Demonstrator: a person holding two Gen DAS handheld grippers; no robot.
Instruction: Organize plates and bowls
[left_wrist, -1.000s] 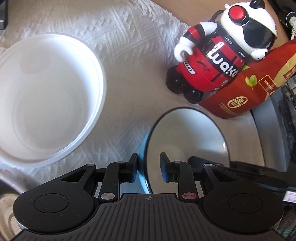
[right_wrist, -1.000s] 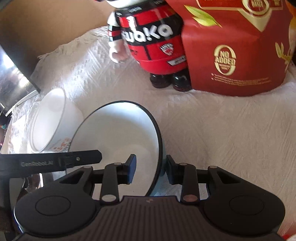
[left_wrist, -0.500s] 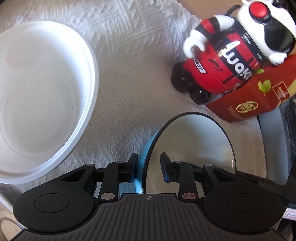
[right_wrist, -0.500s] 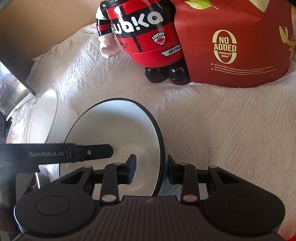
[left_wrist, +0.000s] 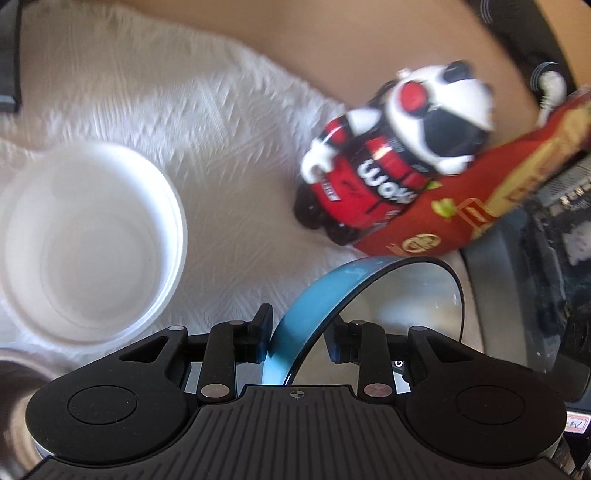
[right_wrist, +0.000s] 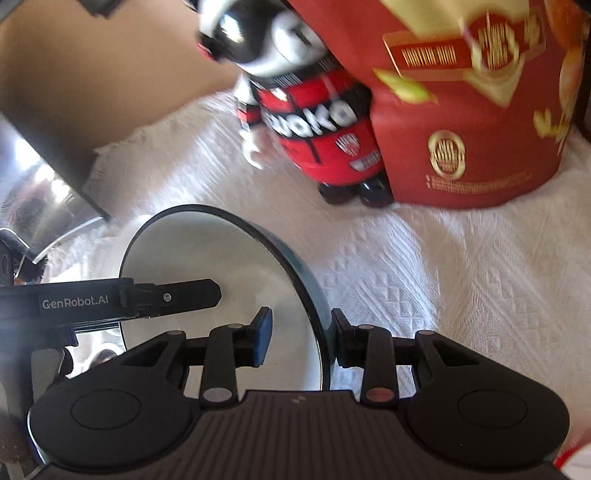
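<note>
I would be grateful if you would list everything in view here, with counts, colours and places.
blue bowl: one, blue outside, white inside; tilted, rim between both grippers' fingers
white bowl: one, white; on the cloth, left of the blue bowl
toy figure: one, red, black and white; far side of the cloth
bag: one, red with gold print; beside the toy figure
cloth: one, white, textured; over the table
table: one, tan; bare beyond the cloth
metal vessel: one, silver; left edge
left gripper: one, black; jaws have just been opening around the rim
right gripper: one, black; shut on the rim
</note>
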